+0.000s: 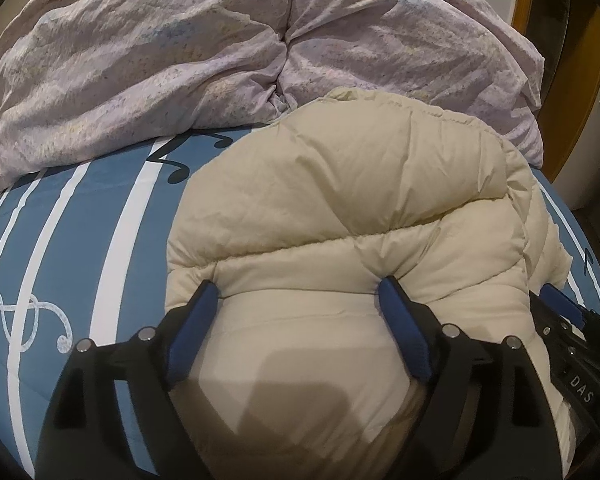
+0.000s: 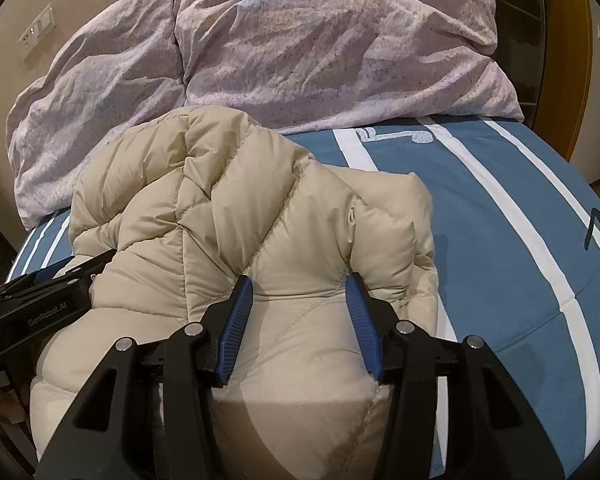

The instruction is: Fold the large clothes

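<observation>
Both tongs press into the near edge of a puffy beige jacket (image 1: 340,216) on the bed: the left gripper (image 1: 300,292) spread wide with padding bulging between its fingers, the right gripper (image 2: 298,286) half open, likewise pinching a fold. Beyond lies the blue striped bedsheet (image 2: 500,208), then a crumpled lilac duvet (image 1: 180,60) at the far edge.

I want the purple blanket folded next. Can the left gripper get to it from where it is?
Probably not right away. The left gripper has its fingers pressed around a bulge of the beige puffy jacket, which lies between it and the purple blanket. It would need to let go and lift over first.
</observation>
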`<action>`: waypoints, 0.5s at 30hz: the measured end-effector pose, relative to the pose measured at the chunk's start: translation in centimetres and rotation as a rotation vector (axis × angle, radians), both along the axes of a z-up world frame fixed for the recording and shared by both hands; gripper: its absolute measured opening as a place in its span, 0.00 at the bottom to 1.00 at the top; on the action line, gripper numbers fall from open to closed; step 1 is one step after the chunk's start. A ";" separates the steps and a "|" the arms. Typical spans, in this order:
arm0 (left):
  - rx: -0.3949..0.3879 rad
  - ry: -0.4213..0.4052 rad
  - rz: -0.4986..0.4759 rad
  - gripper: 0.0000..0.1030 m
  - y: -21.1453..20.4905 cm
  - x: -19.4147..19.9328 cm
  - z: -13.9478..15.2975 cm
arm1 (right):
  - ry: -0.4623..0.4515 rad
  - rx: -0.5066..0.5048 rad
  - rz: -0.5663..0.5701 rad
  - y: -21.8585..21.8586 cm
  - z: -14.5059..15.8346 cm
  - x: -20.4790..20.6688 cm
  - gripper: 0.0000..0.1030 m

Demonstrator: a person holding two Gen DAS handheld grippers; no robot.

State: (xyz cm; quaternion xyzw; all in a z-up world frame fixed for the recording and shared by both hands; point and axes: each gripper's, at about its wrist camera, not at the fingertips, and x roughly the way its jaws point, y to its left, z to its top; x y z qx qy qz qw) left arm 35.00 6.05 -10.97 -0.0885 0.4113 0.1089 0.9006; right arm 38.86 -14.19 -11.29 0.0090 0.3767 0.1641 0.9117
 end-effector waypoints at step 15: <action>0.014 -0.038 0.009 0.83 0.0 0.0 -0.4 | -0.060 0.015 -0.008 -0.1 -0.4 -0.5 0.51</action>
